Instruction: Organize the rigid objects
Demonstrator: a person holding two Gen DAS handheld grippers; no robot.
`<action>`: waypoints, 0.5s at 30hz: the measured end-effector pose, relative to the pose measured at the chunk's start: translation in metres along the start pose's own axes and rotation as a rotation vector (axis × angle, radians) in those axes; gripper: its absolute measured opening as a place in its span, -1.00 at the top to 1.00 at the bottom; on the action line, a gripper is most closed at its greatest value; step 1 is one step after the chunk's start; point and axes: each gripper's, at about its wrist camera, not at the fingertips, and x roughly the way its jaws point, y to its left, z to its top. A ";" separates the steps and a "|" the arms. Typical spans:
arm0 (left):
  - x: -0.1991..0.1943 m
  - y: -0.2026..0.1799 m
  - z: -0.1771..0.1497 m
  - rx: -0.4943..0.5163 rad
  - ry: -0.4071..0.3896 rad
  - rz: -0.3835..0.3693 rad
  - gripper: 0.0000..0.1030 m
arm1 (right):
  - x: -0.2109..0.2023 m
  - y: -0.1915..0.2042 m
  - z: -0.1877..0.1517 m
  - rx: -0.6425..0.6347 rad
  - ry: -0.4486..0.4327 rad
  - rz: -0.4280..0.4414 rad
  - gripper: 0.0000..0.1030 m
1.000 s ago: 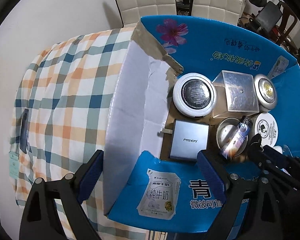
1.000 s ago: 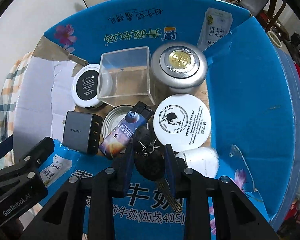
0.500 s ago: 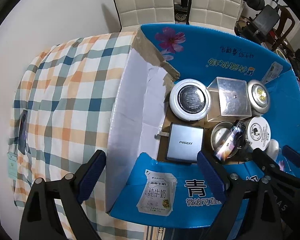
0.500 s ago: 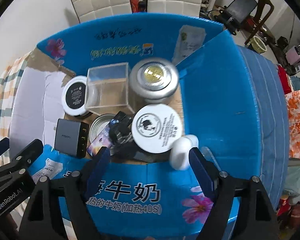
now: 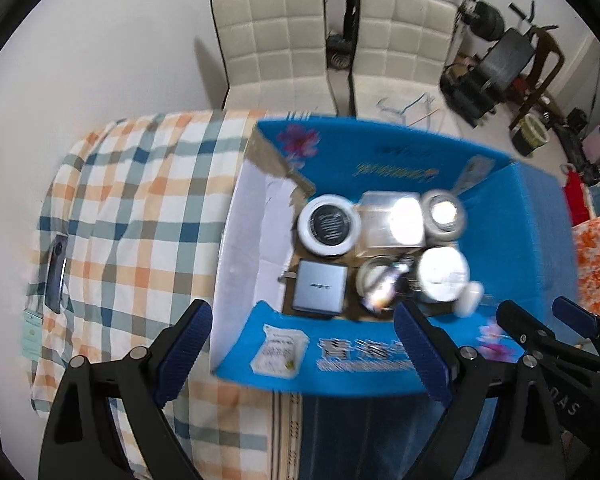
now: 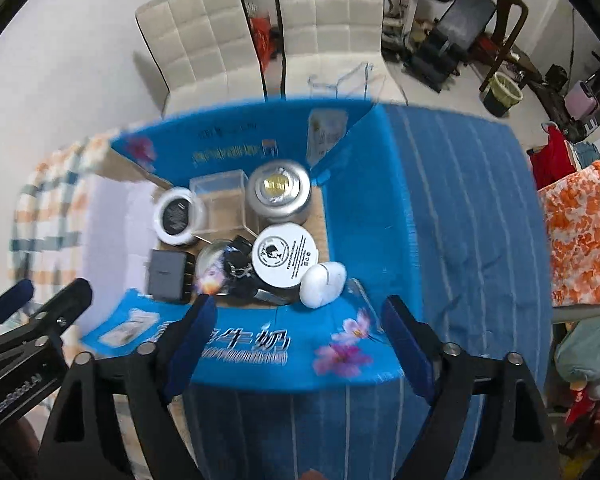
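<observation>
While we hold both claws above the near flap of the box (image 6: 380, 216), the right claw (image 6: 296, 340) gapes wide with nothing between its fingers (image 6: 188, 336), and the left claw (image 5: 306, 354) stands just as wide and just as bare. Just past the right claw's tips, inside the box, we see a white egg-shaped case (image 6: 323, 278) beside a white round tin (image 6: 285, 256). To their left lies a dark key bunch (image 6: 240, 268) against a small open can (image 6: 212, 258), with a lighter (image 6: 210, 280) blurred across it. Left again sits a grey charger (image 6: 166, 276). Farther off stand a silver tin (image 6: 278, 194), a clear cube (image 6: 220, 204) and a white puck (image 6: 176, 216) with a black face, in a row along the far wall. Left of the left claw, a checked cloth (image 5: 140, 208) covers the table, and a phone (image 5: 56, 272) lies on it. Beyond the box stand two white chairs (image 5: 276, 44).
</observation>
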 end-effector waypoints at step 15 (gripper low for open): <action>-0.152 -0.013 -0.015 0.003 -0.176 -0.034 -0.81 | -0.201 -0.024 -0.030 -0.016 -0.271 0.033 -0.82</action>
